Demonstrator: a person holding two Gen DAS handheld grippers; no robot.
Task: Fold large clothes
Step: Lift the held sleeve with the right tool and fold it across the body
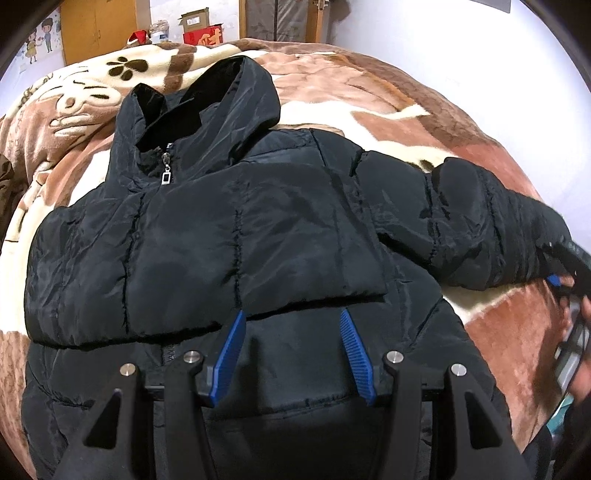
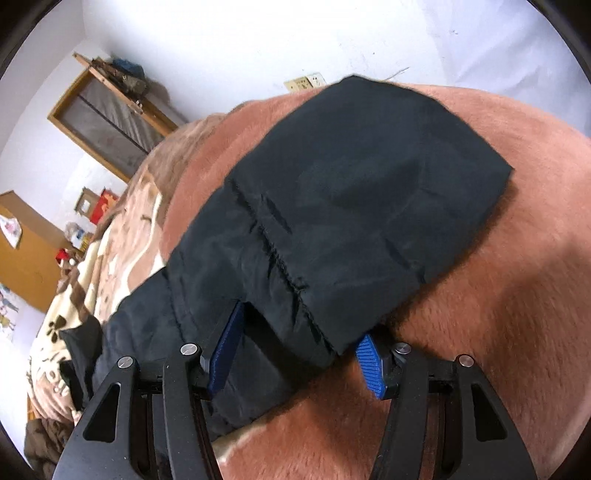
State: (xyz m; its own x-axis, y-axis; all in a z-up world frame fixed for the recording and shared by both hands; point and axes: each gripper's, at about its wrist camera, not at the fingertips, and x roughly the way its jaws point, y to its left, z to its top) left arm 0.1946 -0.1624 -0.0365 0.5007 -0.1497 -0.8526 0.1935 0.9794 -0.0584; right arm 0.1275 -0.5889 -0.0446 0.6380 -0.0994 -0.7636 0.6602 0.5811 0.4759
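Note:
A black hooded puffer jacket point(image 1: 229, 236) lies front up on the blanket, zip closed, hood at the far end. One sleeve is folded across its chest. My left gripper point(image 1: 291, 317) hovers open and empty over the jacket's lower front. The other sleeve point(image 1: 472, 221) stretches out to the right. My right gripper point(image 2: 299, 325) is at that sleeve's cuff end point(image 2: 354, 206), jaws wide apart with the cuff between the blue fingers point(image 2: 369, 365); the fingertips are hidden under the cloth. It also shows at the right edge of the left wrist view point(image 1: 561, 284).
A brown and cream plush blanket point(image 1: 424, 122) covers the bed. Wooden cabinets point(image 2: 26, 258), boxes point(image 1: 201, 27) and a framed panel point(image 2: 110, 122) stand beyond the bed. A wall socket point(image 2: 306, 82) is on the white wall.

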